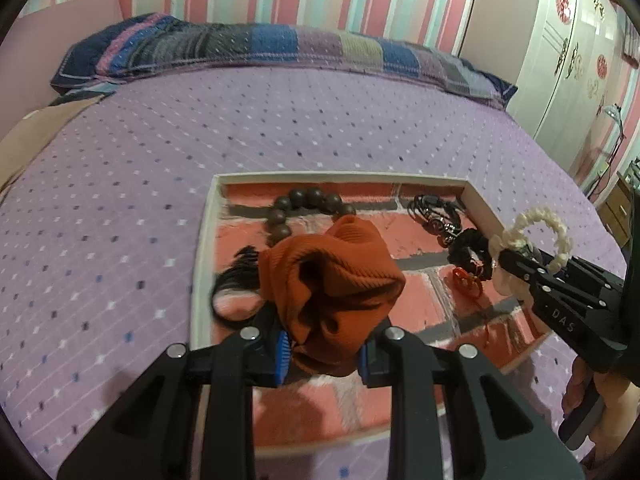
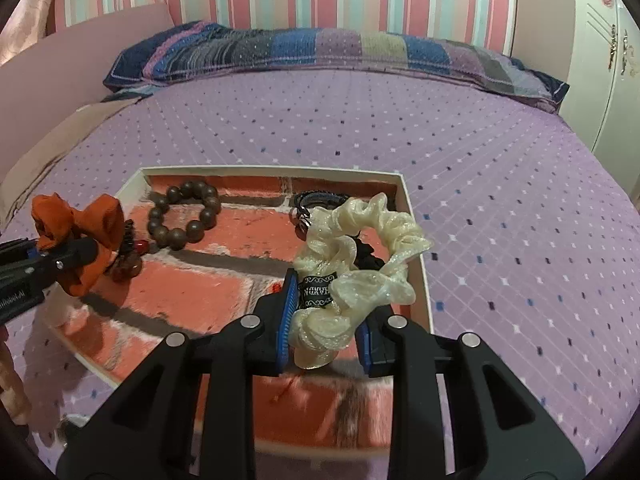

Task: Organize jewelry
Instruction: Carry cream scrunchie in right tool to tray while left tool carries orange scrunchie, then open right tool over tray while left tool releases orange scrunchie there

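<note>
Both grippers are loaded, both over the tray.

Left gripper (image 1: 322, 354): jaws clamped on an orange scrunchie (image 1: 332, 280). The blue pads (image 1: 281, 350) pinch its lower end, and the rest of the ribbed fabric bunches up above the fingers. In the right wrist view the same gripper (image 2: 68, 258) comes in from the left edge with the orange scrunchie (image 2: 80, 232) held above the tray's left side.

Right gripper (image 2: 322, 344): jaws clamped on a cream scrunchie (image 2: 360, 256). It is gripped at the bottom, next to a small black woven label (image 2: 316, 290); the loop stands up and leans right over the tray's right wall. In the left wrist view this gripper (image 1: 516, 258) reaches in from the right, cream scrunchie (image 1: 536, 232) at its tip, above the tray's right rim.

Tray (image 2: 416, 248): shallow, white-walled, lined with a brick-pattern sheet, sitting on a purple bedspread (image 2: 500, 200) dotted with small squares.

Inside the tray:
- brown bead bracelet (image 2: 184, 216), far left, lying flat
- dark metal bangle set (image 1: 436, 214), far right corner
- black scrunchie (image 1: 468, 252), near the right wall, just beside the cream one's gripper
- small red ring-shaped piece (image 1: 466, 280), in front of the black scrunchie
- thin black hair tie (image 1: 232, 284), left side, partly hidden behind the orange scrunchie

Striped pillow (image 1: 260, 48) lies along the far edge of the bed, against a striped wall. Part of a hand (image 1: 580, 388) shows on the right gripper's handle.
</note>
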`<state>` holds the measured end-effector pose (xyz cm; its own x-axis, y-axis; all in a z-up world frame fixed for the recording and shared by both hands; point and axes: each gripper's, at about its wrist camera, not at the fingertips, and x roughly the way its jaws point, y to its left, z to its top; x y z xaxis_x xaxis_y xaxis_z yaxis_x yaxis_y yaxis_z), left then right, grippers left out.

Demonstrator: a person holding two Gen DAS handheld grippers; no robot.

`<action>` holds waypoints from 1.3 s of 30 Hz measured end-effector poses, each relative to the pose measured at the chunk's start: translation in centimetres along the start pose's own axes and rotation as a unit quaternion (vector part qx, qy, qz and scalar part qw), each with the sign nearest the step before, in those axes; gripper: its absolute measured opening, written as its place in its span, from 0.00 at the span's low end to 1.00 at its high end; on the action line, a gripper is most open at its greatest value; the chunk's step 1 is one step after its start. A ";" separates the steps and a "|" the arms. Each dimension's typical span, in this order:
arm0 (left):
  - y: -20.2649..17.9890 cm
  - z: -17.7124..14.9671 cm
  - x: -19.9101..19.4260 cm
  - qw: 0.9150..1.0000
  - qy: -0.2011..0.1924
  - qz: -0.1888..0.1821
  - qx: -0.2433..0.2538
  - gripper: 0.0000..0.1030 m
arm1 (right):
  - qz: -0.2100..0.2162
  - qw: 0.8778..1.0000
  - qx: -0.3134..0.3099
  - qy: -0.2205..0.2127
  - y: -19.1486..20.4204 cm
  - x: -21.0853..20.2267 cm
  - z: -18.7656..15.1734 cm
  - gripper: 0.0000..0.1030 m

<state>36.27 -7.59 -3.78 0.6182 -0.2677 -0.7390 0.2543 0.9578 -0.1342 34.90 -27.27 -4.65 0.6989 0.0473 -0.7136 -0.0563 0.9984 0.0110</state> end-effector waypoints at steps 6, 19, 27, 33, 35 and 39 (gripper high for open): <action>-0.7 0.6 3.1 1.000 0.018 -0.003 0.003 0.25 | 0.001 1.000 0.013 0.010 -0.8 2.5 0.7 0.25; -1.6 1.4 4.6 1.000 0.021 -0.004 0.013 0.29 | -0.001 1.000 0.013 0.023 -1.2 4.5 1.0 0.26; -1.8 1.5 4.6 1.000 0.020 0.012 0.020 0.33 | -0.002 1.000 0.007 0.024 -0.8 4.7 1.3 0.34; -2.0 1.6 4.5 0.999 0.017 0.017 0.021 0.43 | 0.003 1.000 0.012 0.023 -1.1 4.5 1.4 0.52; -2.1 1.6 4.5 0.999 0.018 0.019 0.023 0.45 | 0.001 1.000 0.009 0.019 -1.0 4.3 1.4 0.59; -2.2 1.5 4.4 0.999 0.016 0.019 0.025 0.49 | 0.000 1.000 0.008 0.013 -1.0 3.9 1.4 0.67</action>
<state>39.52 -11.04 -5.72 0.6041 -0.2265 -0.7640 0.2684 0.9606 -0.0725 38.72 -27.99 -6.48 0.6799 0.0475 -0.7318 -0.0458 0.9987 0.0222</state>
